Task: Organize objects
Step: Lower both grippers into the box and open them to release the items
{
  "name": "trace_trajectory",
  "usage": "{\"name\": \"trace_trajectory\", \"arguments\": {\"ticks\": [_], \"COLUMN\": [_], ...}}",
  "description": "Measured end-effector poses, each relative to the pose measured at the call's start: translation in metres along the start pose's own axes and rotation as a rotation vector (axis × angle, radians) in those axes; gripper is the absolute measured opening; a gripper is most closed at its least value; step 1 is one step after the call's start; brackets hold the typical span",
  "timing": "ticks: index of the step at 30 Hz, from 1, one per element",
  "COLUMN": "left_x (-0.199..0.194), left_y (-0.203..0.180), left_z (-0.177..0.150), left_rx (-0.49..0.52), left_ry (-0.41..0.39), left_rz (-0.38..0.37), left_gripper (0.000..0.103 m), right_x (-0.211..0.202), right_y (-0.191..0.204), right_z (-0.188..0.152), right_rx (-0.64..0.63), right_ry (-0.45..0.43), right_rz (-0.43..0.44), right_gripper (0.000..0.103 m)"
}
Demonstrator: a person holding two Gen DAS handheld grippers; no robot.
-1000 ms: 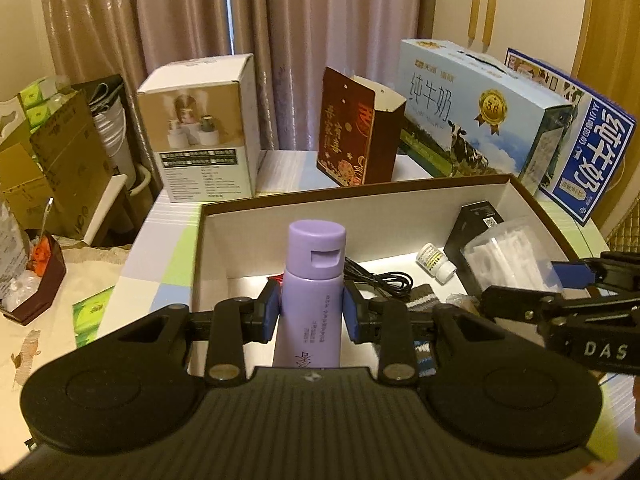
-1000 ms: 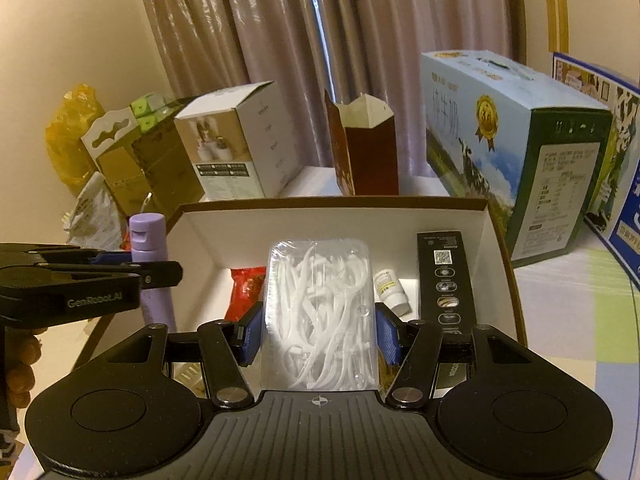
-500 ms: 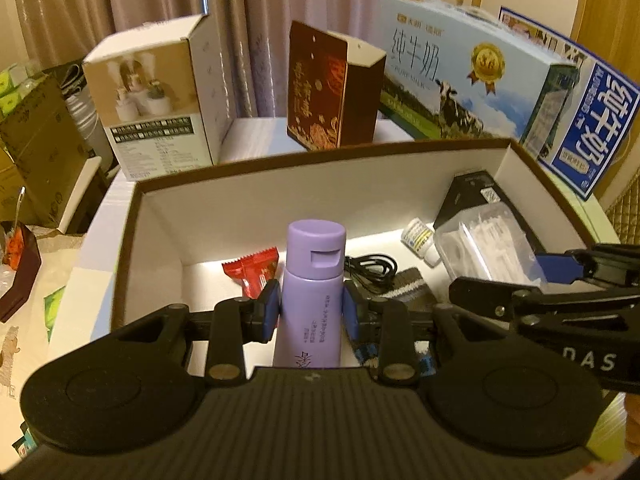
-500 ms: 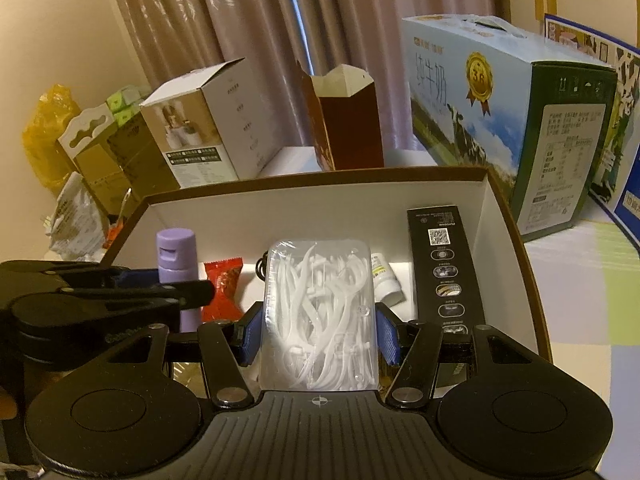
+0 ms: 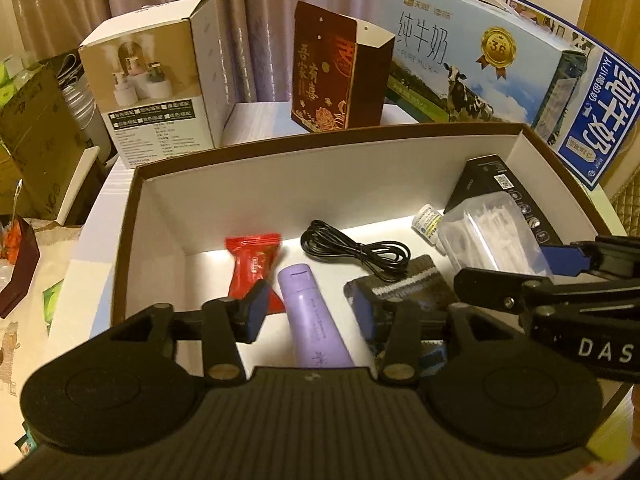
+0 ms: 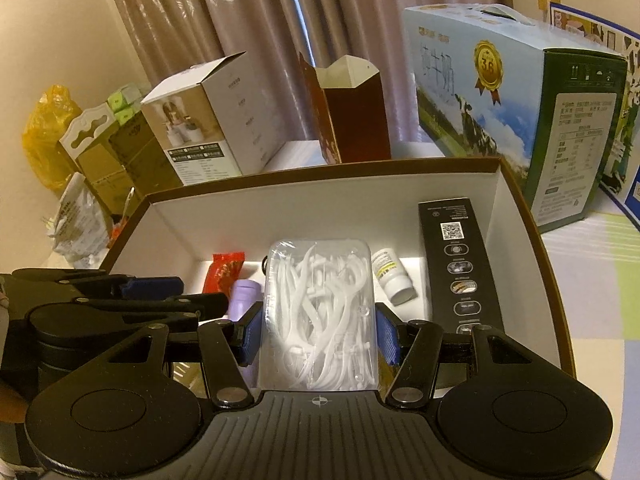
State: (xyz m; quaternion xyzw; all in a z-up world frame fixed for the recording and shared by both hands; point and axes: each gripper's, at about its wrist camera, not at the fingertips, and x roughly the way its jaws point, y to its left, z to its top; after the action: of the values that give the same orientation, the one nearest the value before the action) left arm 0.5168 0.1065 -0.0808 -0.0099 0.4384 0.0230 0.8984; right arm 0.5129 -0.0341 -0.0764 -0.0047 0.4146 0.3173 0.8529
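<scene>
The left hand-held gripper (image 5: pixel 310 312) is spread open above a purple bottle (image 5: pixel 314 320) that lies on the floor of a large open box (image 5: pixel 280 184), beside a red candy packet (image 5: pixel 254 262) and a black cable (image 5: pixel 356 250). The right hand-held gripper (image 6: pixel 318 334) clamps a clear case of white floss picks (image 6: pixel 318 312) over the box.

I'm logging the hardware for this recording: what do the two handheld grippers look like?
Both look alike. The left gripper and right gripper have matte black linkage arms with silver pivot screws, blue pads on the fingertips, a ribbed black base and two round black discs either side. Seen from the left wrist view, the right one carries white lettering "DAS". No cables or sleeves are visible.
</scene>
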Motion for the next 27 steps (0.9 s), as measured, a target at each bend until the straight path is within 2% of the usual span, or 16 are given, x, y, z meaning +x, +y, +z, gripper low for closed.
{"name": "trace_trajectory", "arguments": {"ticks": [15,17,19,27], "left_x": [-0.013,-0.014,-0.016,-0.027], "left_y": [0.014,0.016,0.019,0.022], "left_z": [0.003,0.003,0.002,0.0], "left_rx": [-0.002,-0.008,-0.016,-0.015], "left_ry": [-0.011,-0.014,-0.016,-0.034], "left_rz": [0.02,0.03,0.029,0.021], "left_gripper": [0.071,0.075,0.079,0.092], "right_x": [0.004,0.003,0.001,-0.007], "right_y": [0.009,0.01,0.01,0.003], "right_z": [0.004,0.007,0.01,0.009], "right_rx": [0.005,0.021,0.032,0.018], "right_ry": [-0.007,-0.038,-0.061,-0.045], "right_rz": [0.02,0.029,0.037,0.034], "right_gripper": [0.054,0.056,0.067,0.073]}}
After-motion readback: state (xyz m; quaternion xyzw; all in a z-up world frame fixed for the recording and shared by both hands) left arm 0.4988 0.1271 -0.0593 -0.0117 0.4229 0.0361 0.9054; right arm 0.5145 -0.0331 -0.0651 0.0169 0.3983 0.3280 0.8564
